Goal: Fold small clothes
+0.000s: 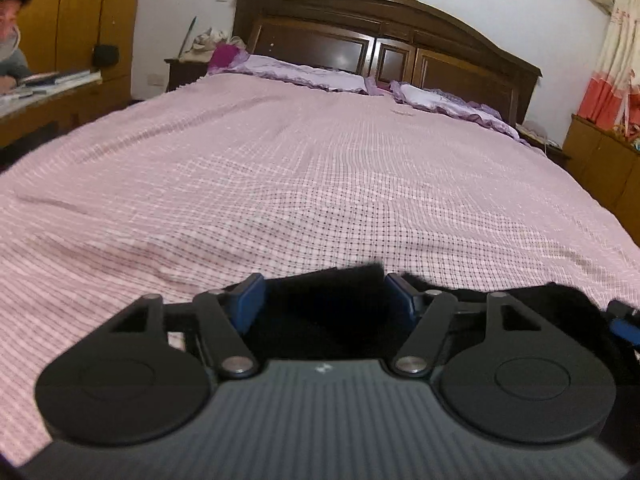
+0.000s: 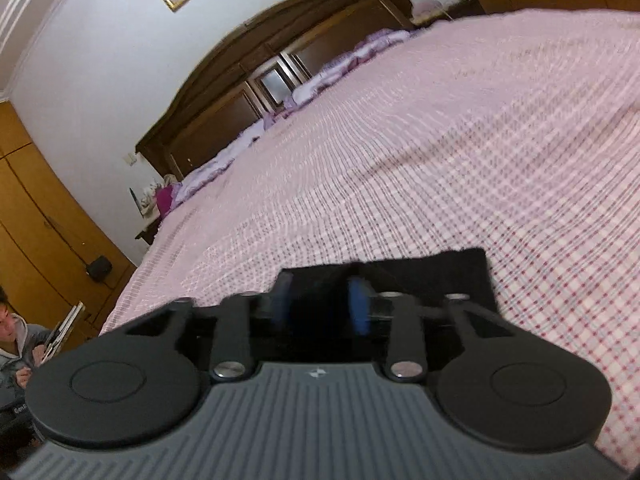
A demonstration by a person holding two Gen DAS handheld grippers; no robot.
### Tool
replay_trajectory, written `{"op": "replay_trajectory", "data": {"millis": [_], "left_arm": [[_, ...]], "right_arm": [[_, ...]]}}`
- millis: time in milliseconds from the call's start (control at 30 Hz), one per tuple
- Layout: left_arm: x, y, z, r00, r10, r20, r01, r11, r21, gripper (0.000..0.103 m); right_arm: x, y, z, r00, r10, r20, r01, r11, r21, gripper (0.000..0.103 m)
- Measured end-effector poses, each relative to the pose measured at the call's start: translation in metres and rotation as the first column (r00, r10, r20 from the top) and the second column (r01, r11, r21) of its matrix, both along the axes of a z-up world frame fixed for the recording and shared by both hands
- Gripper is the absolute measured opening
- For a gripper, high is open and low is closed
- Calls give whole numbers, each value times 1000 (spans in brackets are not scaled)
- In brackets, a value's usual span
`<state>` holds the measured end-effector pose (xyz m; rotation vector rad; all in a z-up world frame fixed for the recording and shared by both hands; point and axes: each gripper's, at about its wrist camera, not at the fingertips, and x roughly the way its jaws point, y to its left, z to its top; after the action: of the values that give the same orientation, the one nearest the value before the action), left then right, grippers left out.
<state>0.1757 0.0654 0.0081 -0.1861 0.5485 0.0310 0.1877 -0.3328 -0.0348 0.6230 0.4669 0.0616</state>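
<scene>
A: Where's the black garment (image 1: 328, 300)?

B: Low centre of the left wrist frame, on the pink checked bed (image 1: 320, 184). The left hand-held gripper (image 1: 320, 300) has its blue pads (image 1: 250, 300) wide apart, with cloth between.

A: And the other?

B: The right hand-held gripper (image 2: 320, 304) stands narrower, over the same dark cloth (image 2: 460, 276); whether it grips, I cannot tell.

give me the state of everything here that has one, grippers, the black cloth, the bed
left gripper: fingers apart, black garment between them, grip unclear
right gripper: fingers narrower, black garment between them, grip unclear
black garment: on the bed's near edge, flat corner showing
checked bedspread: spread out, shallow creases
pillows: lying at the headboard
headboard: upright against the wall
</scene>
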Motion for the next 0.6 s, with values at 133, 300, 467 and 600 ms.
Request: {"op": "replay_trajectory", "data": {"millis": [133, 300, 467, 600], "left_arm": [[-18, 4, 6, 1000, 5, -16, -5, 1000, -15, 67], [-44, 11, 4, 998, -4, -68, 3, 1000, -16, 67], [-69, 12, 2, 988, -17, -152, 12, 999, -38, 67], [-79, 7, 0, 982, -45, -184, 40, 999, -28, 68]], "right_arm": [[-18, -4, 12, 999, 8, 33, -8, 1000, 0, 65], [-37, -8, 20, 999, 50, 10, -50, 998, -25, 72], [-67, -17, 24, 997, 79, -5, -79, 997, -18, 82], [-82, -28, 22, 995, 91, -30, -90, 996, 13, 87]]}}
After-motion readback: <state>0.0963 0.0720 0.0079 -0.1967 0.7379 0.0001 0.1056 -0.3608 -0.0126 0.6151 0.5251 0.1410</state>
